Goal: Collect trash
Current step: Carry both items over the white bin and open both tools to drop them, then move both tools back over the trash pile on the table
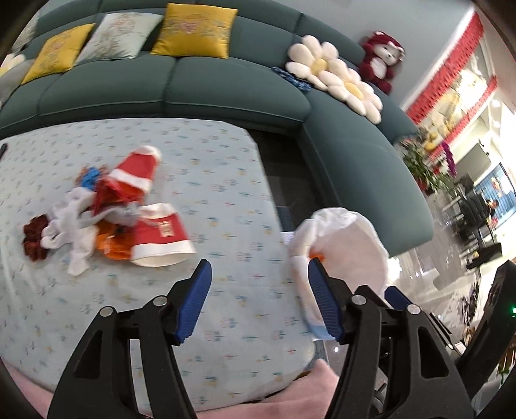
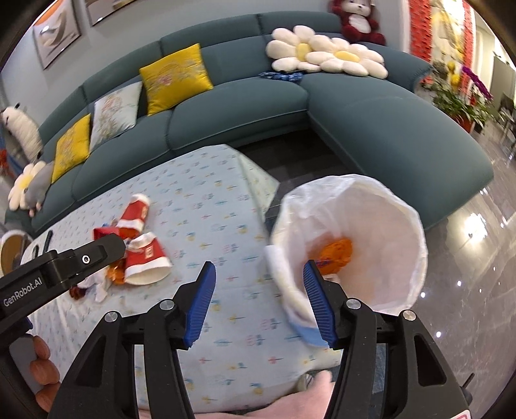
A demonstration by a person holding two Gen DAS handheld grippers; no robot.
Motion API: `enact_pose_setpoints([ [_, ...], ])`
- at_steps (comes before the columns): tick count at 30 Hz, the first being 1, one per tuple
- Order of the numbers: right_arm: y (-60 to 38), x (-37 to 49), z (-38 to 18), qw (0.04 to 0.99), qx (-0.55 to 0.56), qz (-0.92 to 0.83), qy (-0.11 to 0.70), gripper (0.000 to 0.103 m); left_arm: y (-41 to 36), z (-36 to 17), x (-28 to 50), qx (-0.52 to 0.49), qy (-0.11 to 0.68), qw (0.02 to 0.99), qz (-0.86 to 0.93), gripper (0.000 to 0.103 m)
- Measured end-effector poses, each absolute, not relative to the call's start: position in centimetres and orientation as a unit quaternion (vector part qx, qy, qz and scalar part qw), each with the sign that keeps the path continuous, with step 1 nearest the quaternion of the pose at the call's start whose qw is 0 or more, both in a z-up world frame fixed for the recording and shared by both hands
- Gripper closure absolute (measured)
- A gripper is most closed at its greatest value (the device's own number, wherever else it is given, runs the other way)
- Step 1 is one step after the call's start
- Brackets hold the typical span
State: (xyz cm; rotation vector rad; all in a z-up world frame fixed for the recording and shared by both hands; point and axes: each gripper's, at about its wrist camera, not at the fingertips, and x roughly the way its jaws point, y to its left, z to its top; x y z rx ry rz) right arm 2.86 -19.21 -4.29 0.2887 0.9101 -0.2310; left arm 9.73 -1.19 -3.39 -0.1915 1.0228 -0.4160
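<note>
A pile of trash lies on the table with the light blue patterned cloth (image 1: 209, 206): two red and white paper cups (image 1: 159, 237) (image 1: 137, 169), white crumpled tissue (image 1: 72, 228), orange wrapper (image 1: 111, 243) and dark red scrap (image 1: 34, 238). The pile also shows in the right wrist view (image 2: 145, 254). A bin with a white bag liner (image 2: 387, 225) stands off the table's right edge with an orange wrapper (image 2: 337, 253) inside. My left gripper (image 1: 259, 299) is open and empty above the cloth. My right gripper (image 2: 259, 299) is open and empty, its right finger over the bin rim.
A teal sectional sofa (image 1: 225, 87) wraps behind and right of the table, with yellow cushions (image 1: 193, 29), flower pillows (image 1: 335, 74) and a red plush toy (image 1: 382, 59). Glossy floor (image 2: 467, 258) lies to the right. The left gripper's body (image 2: 58, 267) shows at left in the right wrist view.
</note>
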Motion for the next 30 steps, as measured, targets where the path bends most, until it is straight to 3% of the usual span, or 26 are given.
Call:
enact_pose_setpoints([
  [14,-9.5,4.8,-4.2,0.881,0.092,-0.055,0.46,0.048,10.8,-4.6,10.1,-0.136,0.484,0.857,-0.114,0.039],
  [18,-6.9,5.6,-4.8,0.879,0.079,-0.041,0.469,0.048,14.8,-5.7,10.2,-0.149,0.489,0.856,-0.081,0.033],
  [30,-0.4,8.6,-8.0,0.865,0.052,-0.014,0.499,0.048,25.9,-10.3,13.3,-0.178,0.512,0.84,0.012,0.031],
])
